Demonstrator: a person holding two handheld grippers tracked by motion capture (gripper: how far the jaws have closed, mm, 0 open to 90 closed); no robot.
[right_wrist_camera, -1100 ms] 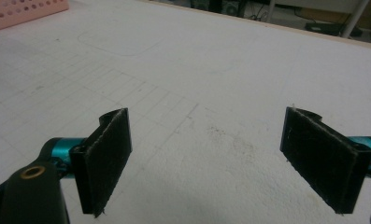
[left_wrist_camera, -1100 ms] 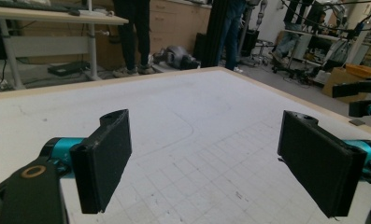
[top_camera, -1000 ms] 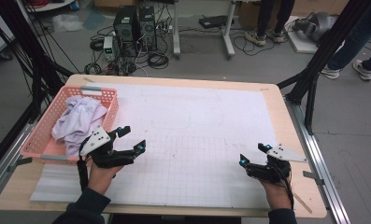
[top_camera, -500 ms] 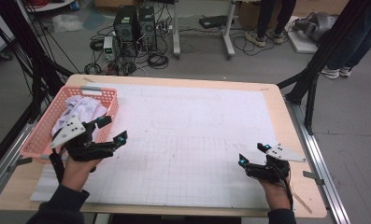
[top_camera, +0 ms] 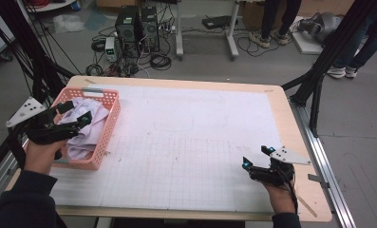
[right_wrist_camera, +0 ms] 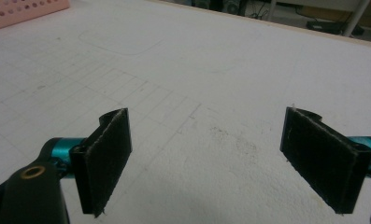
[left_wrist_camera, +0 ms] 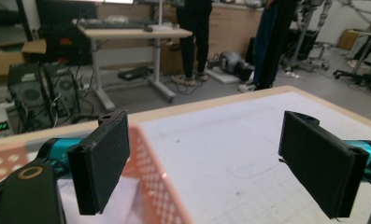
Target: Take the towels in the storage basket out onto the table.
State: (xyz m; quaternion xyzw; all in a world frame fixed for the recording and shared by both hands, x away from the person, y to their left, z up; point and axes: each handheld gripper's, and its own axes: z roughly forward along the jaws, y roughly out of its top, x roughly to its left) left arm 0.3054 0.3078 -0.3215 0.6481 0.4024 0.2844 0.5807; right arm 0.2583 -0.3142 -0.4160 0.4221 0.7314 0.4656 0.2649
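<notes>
The table (top_camera: 176, 142), covered by a white gridded mat (top_camera: 186, 156), takes up most of the high view, and the largest change on it is at its left end. A second ago the left gripper (top_camera: 74, 122) sat over the mat just right of the pink basket (top_camera: 111, 124); half a second ago it had swung onto the basket's near right corner; now it is over the basket, with the hand (top_camera: 42, 156) that carries it outside the basket's near left edge. That sweep suggests the work in hand is fetching the pale cloth (top_camera: 89, 124) that lies bundled inside the basket, and that the reach is almost finished but the grasp has not begun.

The right gripper (top_camera: 258, 157) has not shifted across the three moments; it rests low at the near right of the mat, well apart from the basket.

The left gripper is released, its jaws spread wide. In the left gripper view one pad (left_wrist_camera: 104, 165) hangs over the inside of the basket and the other pad (left_wrist_camera: 318, 161) over the mat beyond, so they straddle the basket's rim (left_wrist_camera: 153, 172). They hold nothing, and no contact with the cloth can be seen.

The right gripper is likewise spread wide and empty, with only bare mat between its pads (right_wrist_camera: 106, 158).
</notes>
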